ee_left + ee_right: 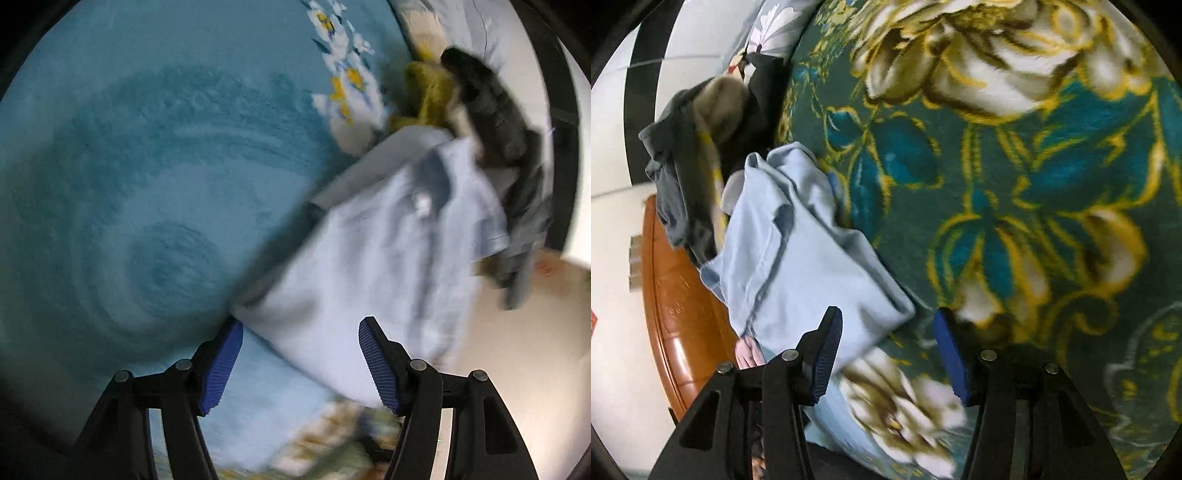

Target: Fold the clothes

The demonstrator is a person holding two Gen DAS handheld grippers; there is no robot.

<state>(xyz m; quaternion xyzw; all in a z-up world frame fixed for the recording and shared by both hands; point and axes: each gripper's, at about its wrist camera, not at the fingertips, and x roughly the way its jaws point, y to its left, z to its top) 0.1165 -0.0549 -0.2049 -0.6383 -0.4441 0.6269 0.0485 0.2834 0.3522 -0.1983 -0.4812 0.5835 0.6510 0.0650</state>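
At the bottom of the left wrist view, the left hand-held gripper [301, 363] has its blue pads spread apart, gripping nothing; a corner of a light blue shirt [388, 258] lies just ahead, between the tips. The shirt stretches toward the upper right over a teal blanket [147, 166] with white and yellow flowers. Beyond it sits a pile of dark and mustard clothes [480, 110].

In the right wrist view, the right hand-held gripper [886, 347] is likewise spread and empty. The shirt [798, 258] lies left of centre on a dark green flowered blanket [1015, 184], with dark clothes [694, 155] behind at upper left, and a brown wooden bed edge [672, 295] along the left.
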